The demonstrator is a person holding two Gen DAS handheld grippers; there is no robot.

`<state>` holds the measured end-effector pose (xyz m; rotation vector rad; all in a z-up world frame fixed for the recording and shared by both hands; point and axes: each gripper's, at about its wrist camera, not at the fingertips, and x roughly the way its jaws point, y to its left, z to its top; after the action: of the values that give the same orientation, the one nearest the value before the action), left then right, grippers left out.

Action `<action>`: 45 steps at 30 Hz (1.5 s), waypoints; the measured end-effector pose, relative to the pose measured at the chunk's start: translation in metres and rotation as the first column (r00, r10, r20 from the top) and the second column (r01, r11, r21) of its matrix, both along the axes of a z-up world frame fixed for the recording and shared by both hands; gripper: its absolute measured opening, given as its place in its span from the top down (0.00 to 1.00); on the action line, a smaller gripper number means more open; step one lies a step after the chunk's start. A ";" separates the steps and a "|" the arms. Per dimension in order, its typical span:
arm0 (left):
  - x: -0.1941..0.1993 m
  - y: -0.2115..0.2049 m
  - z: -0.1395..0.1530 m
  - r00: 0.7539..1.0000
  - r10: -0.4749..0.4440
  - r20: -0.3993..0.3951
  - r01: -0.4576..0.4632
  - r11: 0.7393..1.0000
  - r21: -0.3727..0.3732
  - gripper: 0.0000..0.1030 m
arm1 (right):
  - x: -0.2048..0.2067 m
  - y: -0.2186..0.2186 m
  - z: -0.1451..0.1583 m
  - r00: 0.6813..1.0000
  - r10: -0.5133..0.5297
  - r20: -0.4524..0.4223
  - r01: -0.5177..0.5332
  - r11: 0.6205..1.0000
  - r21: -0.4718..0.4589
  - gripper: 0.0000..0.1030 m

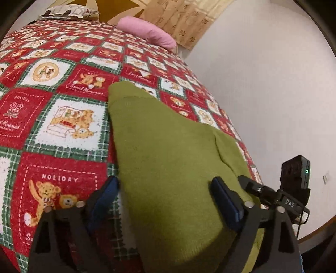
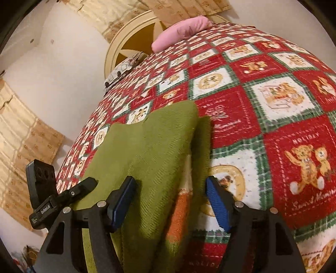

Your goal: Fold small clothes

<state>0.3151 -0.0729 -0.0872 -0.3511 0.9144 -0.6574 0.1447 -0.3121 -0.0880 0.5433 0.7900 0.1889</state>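
Observation:
A small olive-green knitted garment [image 1: 163,159] lies flat on the bed's red, white and green teddy-bear blanket [image 1: 52,117]. My left gripper [image 1: 166,184] is open, its blue-padded jaws straddling the garment's near part, just above it. In the right wrist view the same garment [image 2: 155,142] shows a white and orange knitted patch [image 2: 180,212] near its close edge. My right gripper [image 2: 170,187] is open, its jaws on either side of the garment's right edge. Neither gripper holds anything.
A pink pillow [image 1: 147,31] and a patterned pillow [image 1: 67,12] lie at the bed's far end by a round headboard [image 2: 134,42]. The bed edge drops off to a white wall [image 1: 262,84]. Beige curtains [image 2: 23,134] hang beside the bed.

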 end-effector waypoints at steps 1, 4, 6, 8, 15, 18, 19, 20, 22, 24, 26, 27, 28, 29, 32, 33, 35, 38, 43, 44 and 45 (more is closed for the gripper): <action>0.000 0.002 -0.001 0.999 -0.030 -0.015 0.030 0.998 -0.048 0.33 | 0.003 0.004 0.001 1.000 0.029 0.007 -0.029 1.000 0.001 0.25; 0.000 0.005 -0.002 0.999 -0.035 -0.027 0.033 0.997 -0.070 0.35 | 0.009 0.014 0.001 0.998 0.067 0.007 -0.067 0.997 -0.033 0.24; 0.000 0.004 -0.001 0.999 -0.034 -0.021 0.032 0.997 -0.067 0.36 | 0.009 0.013 -0.001 0.998 0.064 0.018 -0.063 0.998 -0.029 0.43; 0.001 0.002 -0.002 0.999 -0.035 -0.018 0.034 0.997 -0.063 0.36 | 0.008 0.009 -0.005 0.998 0.064 0.024 -0.064 0.998 0.018 0.53; 0.000 -0.001 0.002 1.000 -0.010 0.023 0.010 1.000 -0.016 0.45 | 0.004 0.018 0.000 0.997 0.058 0.057 -0.056 0.997 -0.045 0.65; -0.003 -0.004 0.004 0.998 -0.004 0.055 0.002 1.000 0.021 0.47 | 0.001 0.028 0.006 0.997 0.031 0.067 -0.022 0.991 -0.128 0.69; -0.004 -0.004 0.005 0.998 -0.003 0.060 0.001 1.000 0.026 0.47 | -0.001 0.032 0.009 0.997 0.018 0.069 -0.007 0.987 -0.161 0.70; -0.004 -0.003 0.005 0.998 -0.002 0.061 0.001 1.000 0.027 0.47 | -0.003 0.036 0.012 0.998 0.004 0.068 0.009 0.982 -0.190 0.72; -0.005 0.000 0.004 0.998 0.000 0.059 -0.001 1.000 0.022 0.48 | -0.010 0.046 0.024 0.996 -0.040 0.086 0.060 0.969 -0.241 0.74; -0.008 0.002 0.006 0.998 0.000 0.064 -0.002 1.000 0.024 0.50 | -0.020 0.056 0.035 0.991 -0.070 0.115 0.099 0.957 -0.273 0.75; -0.012 0.001 0.010 0.997 -0.002 0.075 -0.001 1.000 0.030 0.53 | -0.034 0.073 0.048 0.985 -0.090 0.149 0.134 0.936 -0.325 0.76; -0.016 0.000 0.015 0.996 -0.005 0.090 0.002 0.999 0.038 0.54 | -0.043 0.082 0.055 0.981 -0.090 0.172 0.146 0.925 -0.352 0.76; -0.019 0.000 0.019 0.995 -0.007 0.103 0.003 0.999 0.041 0.54 | -0.051 0.089 0.062 0.978 -0.089 0.191 0.156 0.915 -0.373 0.76; -0.027 0.001 0.026 0.992 -0.010 0.124 0.005 0.999 0.037 0.54 | -0.056 0.092 0.067 0.975 -0.090 0.203 0.164 0.909 -0.383 0.76; -0.047 0.007 0.038 0.987 -0.020 0.159 0.018 1.000 0.011 0.54 | -0.086 0.096 0.087 0.965 -0.105 0.242 0.194 0.905 -0.378 0.76; -0.055 0.008 0.044 0.986 -0.030 0.164 0.030 1.000 0.005 0.54 | -0.094 0.095 0.092 0.963 -0.113 0.246 0.201 0.908 -0.368 0.76; -0.070 0.006 0.053 0.983 -0.052 0.176 0.051 0.999 0.006 0.54 | -0.115 0.095 0.102 0.957 -0.129 0.260 0.219 0.910 -0.352 0.76; -0.094 -0.001 0.068 0.975 -0.092 0.203 0.091 0.996 0.018 0.54 | -0.153 0.095 0.117 0.946 -0.145 0.291 0.250 0.896 -0.366 0.76; -0.132 -0.032 0.091 0.954 -0.203 0.222 0.201 0.979 0.033 0.54 | -0.218 0.072 0.136 0.925 -0.224 0.306 0.325 0.885 -0.334 0.76; -0.142 -0.041 0.096 0.946 -0.229 0.231 0.226 0.973 0.037 0.54 | -0.229 0.066 0.138 0.920 -0.242 0.308 0.341 0.881 -0.327 0.76; -0.150 -0.049 0.098 0.938 -0.249 0.240 0.246 0.968 0.039 0.54 | -0.239 0.061 0.140 0.915 -0.257 0.310 0.356 0.877 -0.323 0.76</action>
<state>0.1653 -0.1218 0.0112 -0.1427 0.7309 -0.9073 -0.0940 -0.2506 0.0524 0.2671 0.4562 -0.1863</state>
